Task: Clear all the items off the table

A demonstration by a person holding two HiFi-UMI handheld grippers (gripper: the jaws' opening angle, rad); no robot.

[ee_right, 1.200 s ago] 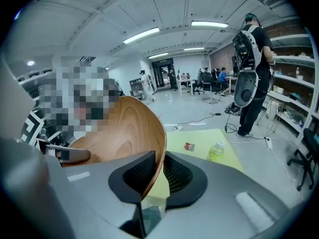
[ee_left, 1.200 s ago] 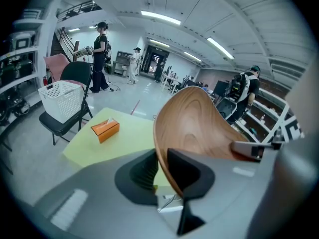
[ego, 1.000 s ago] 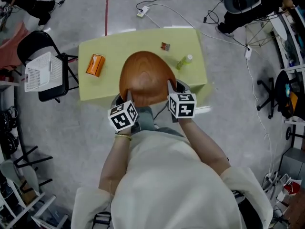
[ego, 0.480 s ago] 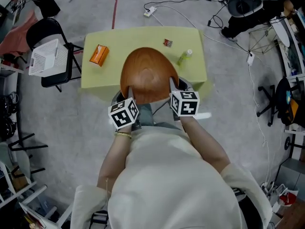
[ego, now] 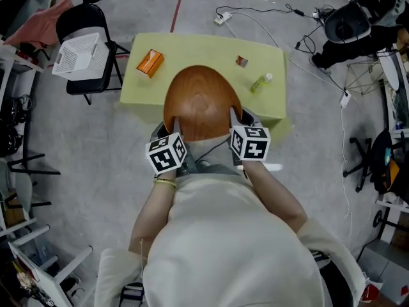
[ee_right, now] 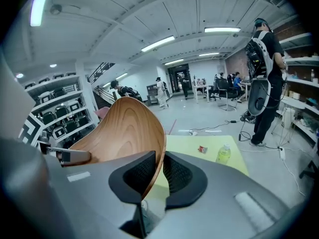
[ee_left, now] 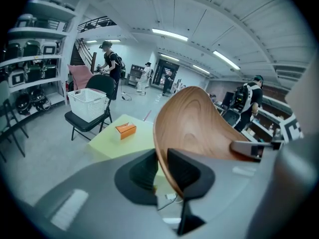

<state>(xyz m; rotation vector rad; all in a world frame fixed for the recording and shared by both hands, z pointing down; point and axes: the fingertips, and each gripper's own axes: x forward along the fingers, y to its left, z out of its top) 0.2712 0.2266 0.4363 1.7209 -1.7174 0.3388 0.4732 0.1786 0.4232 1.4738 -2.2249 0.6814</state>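
Yellow-green bench [ego: 268, 101] on grey workshop floor. Held wooden bowl [ego: 201, 104] up over it, rim pinched at either side in jaws of left gripper [ee_left: 160, 168] and right gripper [ee_right: 160, 171]. Had yet to clear orange box [ego: 149, 62], bottle [ego: 261, 82] and red packet [ego: 241, 61], all on bench beyond bowl.

We hold both arms out ahead of our chest, elbows bent, forearms running nearly parallel. Our left gripper [ego: 173, 128] and right gripper [ego: 232, 115] point forward and slope downward, their marker cubes facing up. The left jaws are clamped on the near left rim of a wooden bowl [ego: 201, 101]. The right jaws pinch its near right rim, seemingly just as tightly. A bracelet [ego: 164, 182] circles our left wrist.
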